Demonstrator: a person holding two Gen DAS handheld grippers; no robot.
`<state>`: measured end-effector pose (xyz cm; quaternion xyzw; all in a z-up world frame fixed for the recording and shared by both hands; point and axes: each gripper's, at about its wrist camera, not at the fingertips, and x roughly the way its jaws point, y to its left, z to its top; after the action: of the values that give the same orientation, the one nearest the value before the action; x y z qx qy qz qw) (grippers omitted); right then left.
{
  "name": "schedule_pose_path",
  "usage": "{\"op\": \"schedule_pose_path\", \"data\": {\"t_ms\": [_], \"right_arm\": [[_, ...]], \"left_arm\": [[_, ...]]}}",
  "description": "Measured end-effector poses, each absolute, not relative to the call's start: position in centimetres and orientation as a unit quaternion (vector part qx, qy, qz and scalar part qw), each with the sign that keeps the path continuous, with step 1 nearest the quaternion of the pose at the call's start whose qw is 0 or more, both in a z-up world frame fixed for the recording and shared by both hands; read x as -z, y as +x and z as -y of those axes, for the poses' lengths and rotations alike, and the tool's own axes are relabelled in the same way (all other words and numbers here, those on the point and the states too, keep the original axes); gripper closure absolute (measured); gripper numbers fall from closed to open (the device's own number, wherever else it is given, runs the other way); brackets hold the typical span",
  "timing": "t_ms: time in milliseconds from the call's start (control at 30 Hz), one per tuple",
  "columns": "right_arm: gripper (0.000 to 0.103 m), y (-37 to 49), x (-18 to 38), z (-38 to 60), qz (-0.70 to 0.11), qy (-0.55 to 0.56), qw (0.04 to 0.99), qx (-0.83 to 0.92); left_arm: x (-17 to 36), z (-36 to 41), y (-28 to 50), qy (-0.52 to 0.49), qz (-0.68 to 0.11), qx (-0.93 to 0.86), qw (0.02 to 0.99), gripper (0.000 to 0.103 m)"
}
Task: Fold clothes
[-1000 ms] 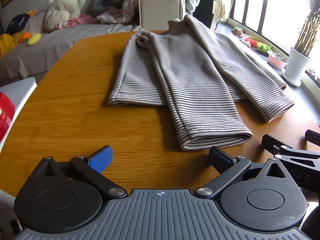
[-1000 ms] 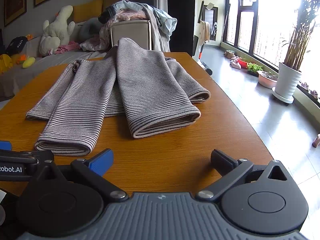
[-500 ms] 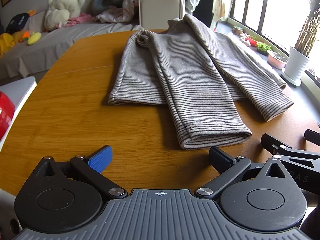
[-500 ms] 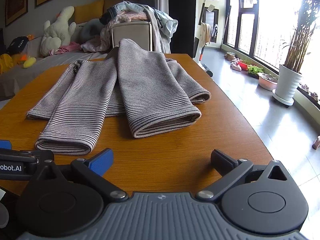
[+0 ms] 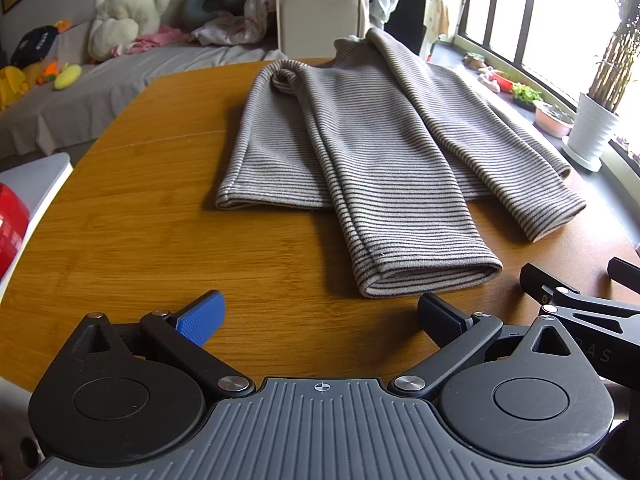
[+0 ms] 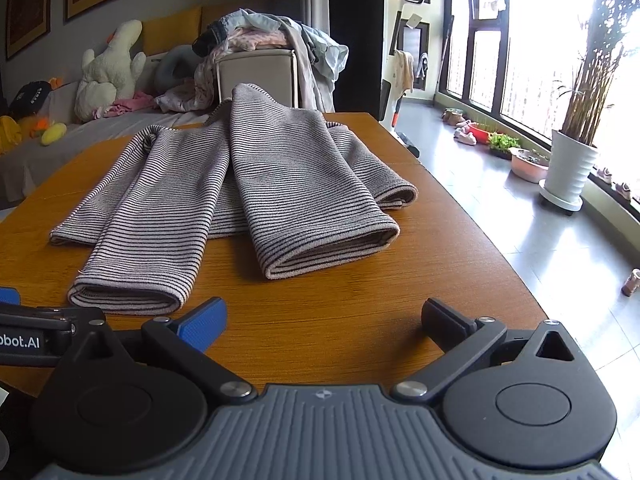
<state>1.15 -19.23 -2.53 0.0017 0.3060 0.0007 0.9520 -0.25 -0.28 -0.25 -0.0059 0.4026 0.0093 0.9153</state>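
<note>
Your left gripper (image 5: 320, 312) is spread wide with nothing between its fingers, hovering low over the near edge of the wooden table (image 5: 140, 220). Straight ahead of it lies the striped sweater (image 5: 360, 140), flat on the table with both sleeves folded in along the body. The cuff of the nearer sleeve (image 5: 428, 276) sits just beyond your left gripper's right finger, close but not touching it. The blue pad (image 5: 202, 316) on its other finger faces bare wood. Your right gripper (image 6: 324, 320) is equally wide open and holds nothing. Ahead of it and a little to its left is the second sleeve's cuff (image 6: 328, 248), apart from the fingers with a strip of table between. The first cuff (image 6: 128, 296) lies further to its left, just ahead of the blue pad (image 6: 204, 322). The two grippers sit side by side, each showing at the edge of the other's view. Beyond the sweater, past the far edge of the table, stands a pale box (image 6: 256, 76) heaped with other clothes (image 6: 272, 32). A potted plant (image 6: 572, 168) stands on the floor off to the right of your right gripper.
</note>
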Motion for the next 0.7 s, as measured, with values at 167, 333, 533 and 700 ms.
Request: {"op": "schedule_pose_path", "data": {"t_ms": [167, 333, 533, 700], "right_arm": [[0.000, 1.17, 2.43, 19.35, -0.306, -0.001, 0.952, -0.007], [0.000, 1.11, 2.48, 19.36, -0.306, -0.001, 0.952, -0.007], [0.000, 1.03, 2.54, 19.33, -0.305, -0.001, 0.952, -0.007], [0.000, 1.04, 2.53, 19.37, -0.305, -0.001, 0.952, -0.007]], "left_arm": [[0.25, 0.33, -0.23, -0.006, -0.402, -0.009, 0.915, 0.000], [0.22, 0.37, -0.20, -0.005, -0.402, -0.009, 0.916, 0.000], [0.24, 0.38, -0.19, -0.005, -0.402, -0.009, 0.916, 0.000], [0.26, 0.40, -0.19, -0.005, -0.402, -0.009, 0.916, 0.000]]}}
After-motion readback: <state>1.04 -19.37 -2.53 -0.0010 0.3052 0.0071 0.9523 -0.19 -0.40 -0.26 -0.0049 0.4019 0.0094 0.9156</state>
